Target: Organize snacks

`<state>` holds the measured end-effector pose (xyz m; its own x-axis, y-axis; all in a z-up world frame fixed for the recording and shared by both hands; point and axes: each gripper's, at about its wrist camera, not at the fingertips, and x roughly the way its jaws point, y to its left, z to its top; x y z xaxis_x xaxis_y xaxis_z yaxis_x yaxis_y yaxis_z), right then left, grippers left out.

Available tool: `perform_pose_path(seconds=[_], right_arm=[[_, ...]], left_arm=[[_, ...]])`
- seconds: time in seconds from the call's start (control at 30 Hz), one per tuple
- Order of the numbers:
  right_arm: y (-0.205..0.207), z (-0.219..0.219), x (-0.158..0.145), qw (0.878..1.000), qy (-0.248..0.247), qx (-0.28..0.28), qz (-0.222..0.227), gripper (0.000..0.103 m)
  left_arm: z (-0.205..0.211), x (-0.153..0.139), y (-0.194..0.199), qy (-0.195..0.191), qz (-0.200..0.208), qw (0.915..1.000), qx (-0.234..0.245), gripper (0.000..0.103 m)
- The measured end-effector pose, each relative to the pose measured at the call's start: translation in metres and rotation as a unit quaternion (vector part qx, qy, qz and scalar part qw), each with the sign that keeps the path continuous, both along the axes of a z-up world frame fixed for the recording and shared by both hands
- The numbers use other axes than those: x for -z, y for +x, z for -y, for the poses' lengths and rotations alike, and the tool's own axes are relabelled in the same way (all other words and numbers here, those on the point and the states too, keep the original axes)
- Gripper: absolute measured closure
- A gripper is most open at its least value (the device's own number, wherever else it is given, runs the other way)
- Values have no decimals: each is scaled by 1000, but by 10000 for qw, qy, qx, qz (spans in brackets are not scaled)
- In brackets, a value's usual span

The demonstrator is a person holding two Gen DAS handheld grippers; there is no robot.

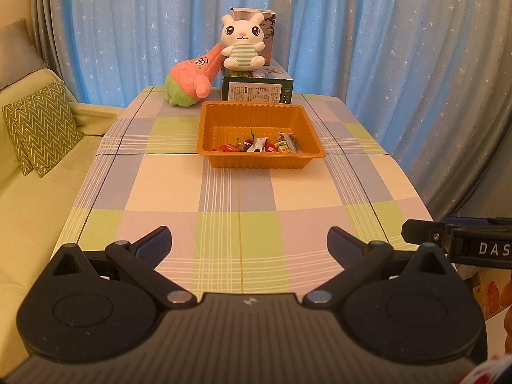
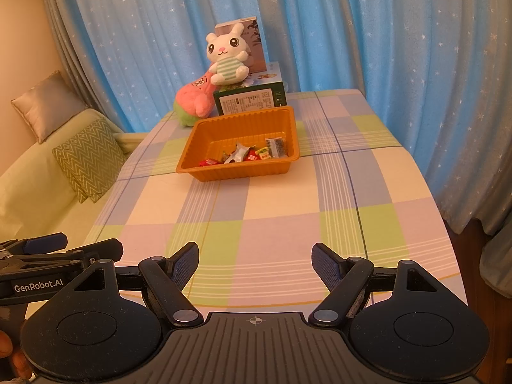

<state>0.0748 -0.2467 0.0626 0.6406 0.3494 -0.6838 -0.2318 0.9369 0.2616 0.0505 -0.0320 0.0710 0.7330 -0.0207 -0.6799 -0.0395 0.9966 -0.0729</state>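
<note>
An orange plastic tray (image 1: 204, 131) sits mid-table on the checked cloth and holds several small wrapped snacks (image 1: 259, 145). It also shows in the right wrist view (image 2: 192, 147), with the snacks (image 2: 248, 153) at its near side. My left gripper (image 1: 249, 240) is open and empty, held above the table's near end, well short of the tray. My right gripper (image 2: 255, 256) is open and empty too, at the near edge, to the right of the left one. Each gripper shows at the edge of the other's view.
Behind the tray stand a green box (image 1: 257, 88), a white rabbit plush (image 1: 243, 43) on top of it and a pink plush (image 1: 192, 78) leaning beside it. A sofa with a zigzag cushion (image 1: 40, 128) lies left. Blue curtains hang behind the table.
</note>
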Motion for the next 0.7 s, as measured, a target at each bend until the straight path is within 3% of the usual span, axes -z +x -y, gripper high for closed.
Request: perform_pose_path(seconds=[0.7], right_arm=[[0, 0, 1, 10000, 12, 13, -6, 26]], left_arm=[[2, 1, 0, -6, 0, 10000, 13, 0]])
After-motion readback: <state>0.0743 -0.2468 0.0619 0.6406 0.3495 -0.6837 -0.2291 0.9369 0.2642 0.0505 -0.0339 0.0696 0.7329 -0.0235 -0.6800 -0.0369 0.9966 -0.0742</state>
